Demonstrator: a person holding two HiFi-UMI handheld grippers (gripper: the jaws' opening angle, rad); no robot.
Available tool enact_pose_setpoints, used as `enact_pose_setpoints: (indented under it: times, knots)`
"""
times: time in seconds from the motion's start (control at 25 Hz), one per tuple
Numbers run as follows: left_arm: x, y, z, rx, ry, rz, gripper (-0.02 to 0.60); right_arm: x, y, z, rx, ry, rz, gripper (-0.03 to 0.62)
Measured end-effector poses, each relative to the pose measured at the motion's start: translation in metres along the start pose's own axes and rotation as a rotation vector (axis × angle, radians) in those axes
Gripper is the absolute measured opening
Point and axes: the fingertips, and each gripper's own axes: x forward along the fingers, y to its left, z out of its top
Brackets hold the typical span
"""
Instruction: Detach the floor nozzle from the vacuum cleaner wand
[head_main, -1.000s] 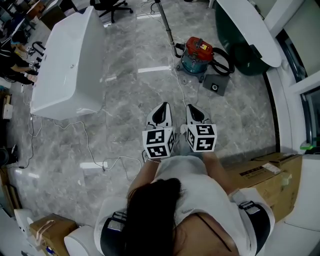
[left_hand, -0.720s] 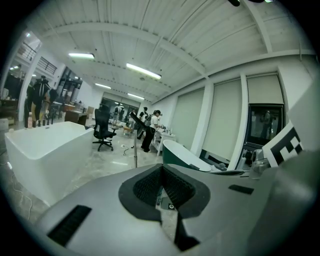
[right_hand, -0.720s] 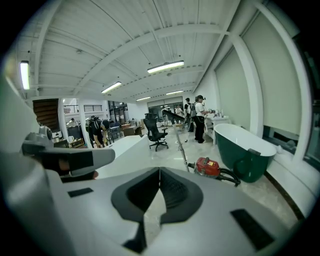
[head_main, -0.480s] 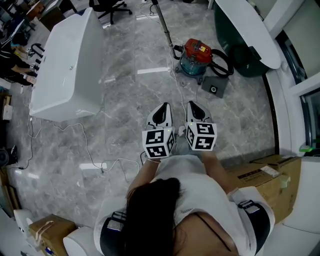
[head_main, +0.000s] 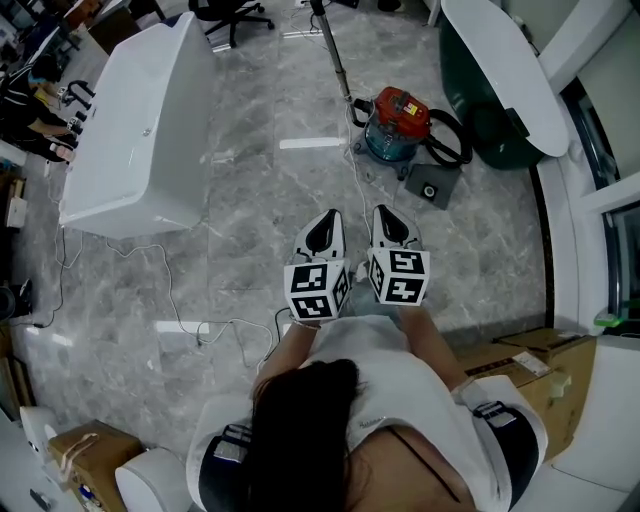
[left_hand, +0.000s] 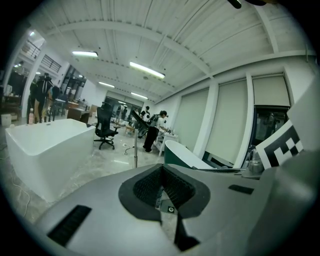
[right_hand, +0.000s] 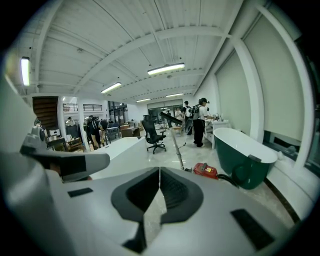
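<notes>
Vacuum cleaner wand (head_main: 335, 50) slants from the red canister vacuum (head_main: 400, 118), upper centre; floor nozzle not made out. Left gripper (head_main: 326, 218) and right gripper (head_main: 386, 215), jaws closed and empty, aim at it from well apart. Likely nothing within reach to grip yet.

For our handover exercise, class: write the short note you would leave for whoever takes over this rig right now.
Left gripper: shut, empty, held out over the floor.
Right gripper: shut, empty, beside it.
The vacuum cleaner stands on the floor well ahead of both grippers; its wand slants up from it.
The dark piece at the wand's far end may be the floor nozzle; too small to be sure.
Done: nothing yet; neither gripper touches the vacuum cleaner.
Left: get to the wand, grip wand and nozzle, pull them apart.
</notes>
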Motion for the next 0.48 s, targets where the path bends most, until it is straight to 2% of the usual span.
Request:
enact_pose_setpoints:
  times: [0.48]
  knots:
    - [0.047, 0.001, 0.011, -0.008, 0.008, 0.031, 0.005, 0.034, -0.033, 0.008, -0.005, 0.035, 0.023, 0.015]
